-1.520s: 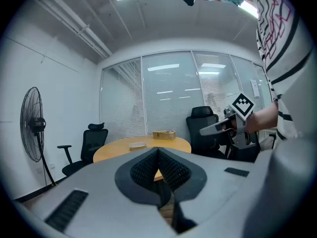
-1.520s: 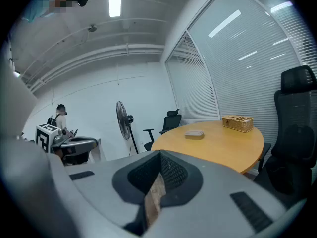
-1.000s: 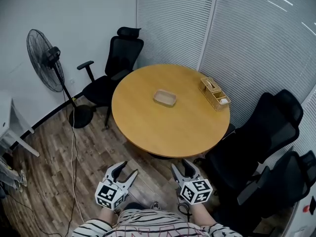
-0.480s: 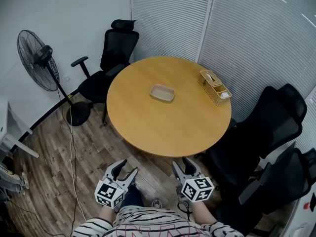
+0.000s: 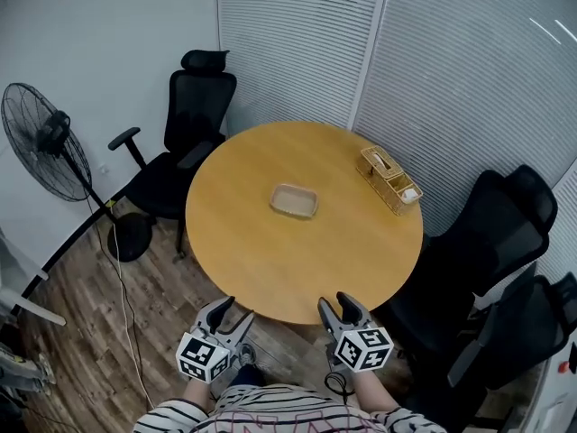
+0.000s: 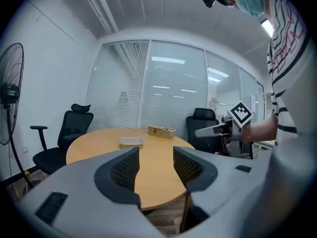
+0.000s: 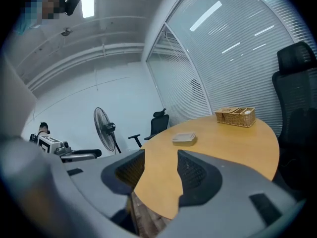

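At the far left a standing fan (image 5: 41,147) and an office chair (image 5: 185,142) sit against the wall. The left gripper (image 5: 233,312) hangs over the floor just short of the round table (image 5: 270,269), its jaws moderately apart with only the tabletop showing between them. It looks like an approach, with nothing gripped. The shallow tray (image 5: 294,200) lies near the table's middle, well apart from both grippers, so touching it would call for a long forward reach. The right gripper (image 5: 335,303), at the table's near edge, is likewise parted and empty. The wicker basket (image 5: 388,179) sits by the far right rim, its contents too small to tell. The person's arms are cut off at the bottom edge.
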`<action>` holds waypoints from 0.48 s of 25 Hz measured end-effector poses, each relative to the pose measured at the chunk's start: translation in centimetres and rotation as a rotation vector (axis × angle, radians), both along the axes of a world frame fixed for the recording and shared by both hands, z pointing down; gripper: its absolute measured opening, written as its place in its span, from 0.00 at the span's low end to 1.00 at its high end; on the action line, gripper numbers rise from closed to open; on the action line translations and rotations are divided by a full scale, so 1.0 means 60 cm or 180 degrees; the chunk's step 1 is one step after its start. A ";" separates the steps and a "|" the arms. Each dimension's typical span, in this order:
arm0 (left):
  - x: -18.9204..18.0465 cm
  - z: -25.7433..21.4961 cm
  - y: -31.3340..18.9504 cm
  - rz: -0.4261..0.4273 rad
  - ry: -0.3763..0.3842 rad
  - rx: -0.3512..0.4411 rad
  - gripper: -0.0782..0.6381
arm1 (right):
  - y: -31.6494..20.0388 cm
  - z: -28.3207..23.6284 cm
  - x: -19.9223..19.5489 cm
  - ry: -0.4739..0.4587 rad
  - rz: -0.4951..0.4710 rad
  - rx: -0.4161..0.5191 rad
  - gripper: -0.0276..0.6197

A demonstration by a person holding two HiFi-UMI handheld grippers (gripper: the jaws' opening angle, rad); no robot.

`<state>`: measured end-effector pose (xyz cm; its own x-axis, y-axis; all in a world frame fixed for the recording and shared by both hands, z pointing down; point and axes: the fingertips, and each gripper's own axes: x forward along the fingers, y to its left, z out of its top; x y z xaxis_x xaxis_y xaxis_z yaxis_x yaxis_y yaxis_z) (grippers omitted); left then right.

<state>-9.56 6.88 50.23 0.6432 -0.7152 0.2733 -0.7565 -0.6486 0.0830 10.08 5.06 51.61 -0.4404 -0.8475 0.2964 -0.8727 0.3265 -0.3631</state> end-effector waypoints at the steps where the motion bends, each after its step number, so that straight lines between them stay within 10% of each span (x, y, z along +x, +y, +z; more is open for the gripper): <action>1: -0.011 -0.001 -0.021 0.0038 0.0006 -0.0003 0.38 | -0.018 -0.001 -0.009 0.0009 0.0046 -0.0008 0.36; 12: -0.123 0.008 -0.224 0.0435 0.0029 -0.0044 0.38 | -0.179 0.004 -0.101 -0.0049 0.0602 -0.0021 0.36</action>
